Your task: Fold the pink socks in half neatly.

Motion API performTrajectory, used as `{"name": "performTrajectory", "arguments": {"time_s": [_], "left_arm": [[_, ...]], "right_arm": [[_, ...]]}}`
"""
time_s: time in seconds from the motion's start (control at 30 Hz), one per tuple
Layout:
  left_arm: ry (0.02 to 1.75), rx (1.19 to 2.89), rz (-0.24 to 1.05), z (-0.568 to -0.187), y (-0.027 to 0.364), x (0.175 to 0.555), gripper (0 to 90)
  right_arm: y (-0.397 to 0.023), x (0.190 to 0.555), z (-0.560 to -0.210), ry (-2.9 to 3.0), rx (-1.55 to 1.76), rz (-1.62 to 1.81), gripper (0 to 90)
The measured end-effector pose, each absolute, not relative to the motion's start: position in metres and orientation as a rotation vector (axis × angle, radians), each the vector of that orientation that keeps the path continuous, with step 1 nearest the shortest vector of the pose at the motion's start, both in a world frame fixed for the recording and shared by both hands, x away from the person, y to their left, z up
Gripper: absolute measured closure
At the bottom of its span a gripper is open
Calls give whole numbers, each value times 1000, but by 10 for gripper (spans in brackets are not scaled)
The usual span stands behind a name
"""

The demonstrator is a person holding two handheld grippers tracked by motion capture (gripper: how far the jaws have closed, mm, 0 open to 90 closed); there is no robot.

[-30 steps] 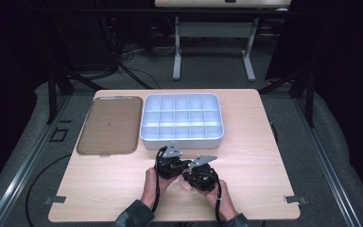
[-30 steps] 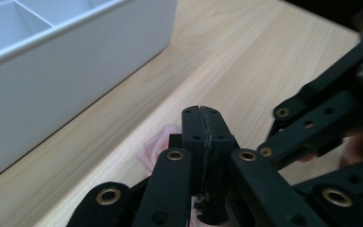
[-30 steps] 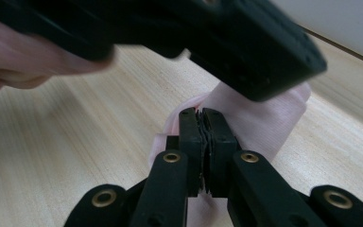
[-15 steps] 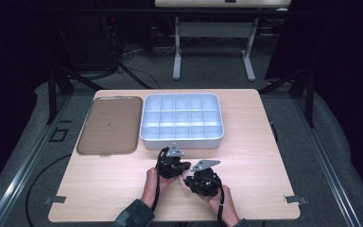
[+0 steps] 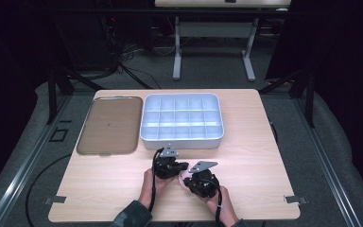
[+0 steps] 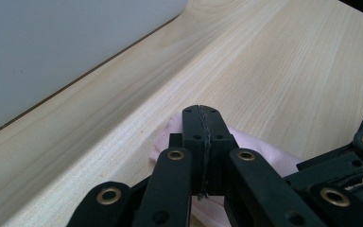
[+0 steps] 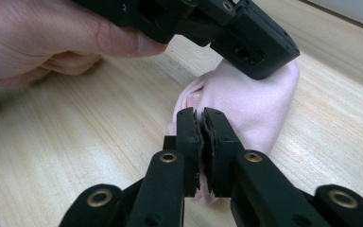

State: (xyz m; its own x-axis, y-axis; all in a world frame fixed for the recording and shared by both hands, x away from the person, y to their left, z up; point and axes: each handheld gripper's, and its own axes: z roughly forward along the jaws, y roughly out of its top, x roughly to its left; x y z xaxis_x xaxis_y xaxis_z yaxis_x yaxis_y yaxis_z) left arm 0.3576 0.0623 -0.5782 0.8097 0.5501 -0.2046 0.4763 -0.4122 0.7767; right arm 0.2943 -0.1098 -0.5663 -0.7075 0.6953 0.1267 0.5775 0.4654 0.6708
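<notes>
A small pink cloth [image 5: 183,174] lies bunched on the wooden table [image 5: 264,151] near its front edge, between my two grippers. My left gripper [image 5: 184,167] comes in from the left, shut on the top of the cloth [image 7: 250,104], which rises to its tip [image 7: 264,61]. In the left gripper view its jaws [image 6: 202,118] are pressed together with the cloth [image 6: 260,151] beneath them. My right gripper [image 5: 188,179] meets it from the right. Its jaws [image 7: 201,118] have just been closing and pinch the cloth's near edge.
A white tray [image 5: 182,140] with several compartments stands just behind the grippers; its wall [image 6: 52,47] shows in the left gripper view. A flat brown tray [image 5: 108,125] lies to its left. A hand [image 7: 38,38] grips the left gripper.
</notes>
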Motion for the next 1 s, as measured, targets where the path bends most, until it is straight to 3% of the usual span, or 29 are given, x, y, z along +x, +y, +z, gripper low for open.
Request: {"name": "performTrajectory", "arguments": {"time_s": [0.43,0.57,1.0], "left_arm": [[768,2059,115,-580,62,356,898],[774,2054,115,-580,62,355,898],[775,2048,119,-580,62,354,894]], "right_arm": [[-146,316,-541,2517,1367,1222,655],[-135,326,-548,2519,1446,1155,561],[-113,331,-562,2534,1459,969,467]]}}
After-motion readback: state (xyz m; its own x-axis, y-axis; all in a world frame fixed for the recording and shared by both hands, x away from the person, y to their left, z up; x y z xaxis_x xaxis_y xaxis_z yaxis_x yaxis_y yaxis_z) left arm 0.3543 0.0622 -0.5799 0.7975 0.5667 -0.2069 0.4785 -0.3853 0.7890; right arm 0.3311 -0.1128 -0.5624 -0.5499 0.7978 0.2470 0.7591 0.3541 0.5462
